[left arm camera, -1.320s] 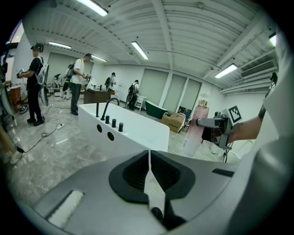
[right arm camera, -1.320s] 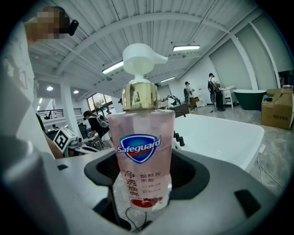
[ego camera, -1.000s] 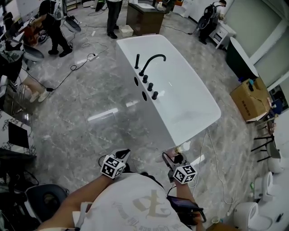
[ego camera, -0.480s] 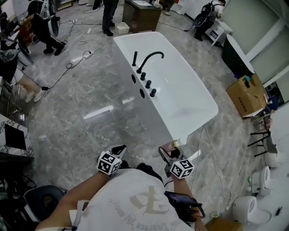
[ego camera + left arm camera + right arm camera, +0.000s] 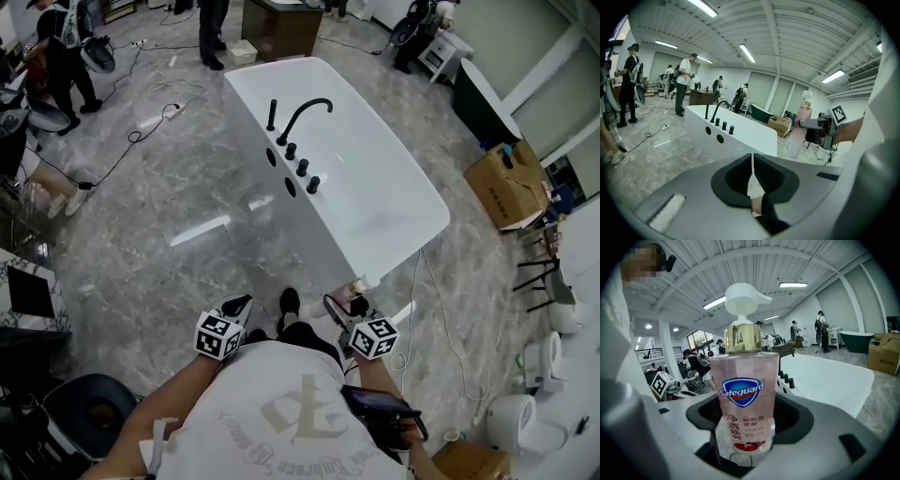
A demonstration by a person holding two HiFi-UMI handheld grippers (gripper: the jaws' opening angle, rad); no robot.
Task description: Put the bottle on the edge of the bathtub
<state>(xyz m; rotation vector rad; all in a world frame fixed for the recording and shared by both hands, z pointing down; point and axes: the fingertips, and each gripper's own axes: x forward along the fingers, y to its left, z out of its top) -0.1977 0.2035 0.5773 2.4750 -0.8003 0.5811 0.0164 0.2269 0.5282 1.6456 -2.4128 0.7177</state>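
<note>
Right tool (image 5: 747, 439) on bottle (image 5: 744, 390) (marble floor (image 5: 178, 234))

One bottle (image 5: 746, 394), one white bathtub (image 5: 384, 187)

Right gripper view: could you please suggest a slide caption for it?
Right tool grips an upright pink pump bottle, with the white bathtub beyond at right.
</note>
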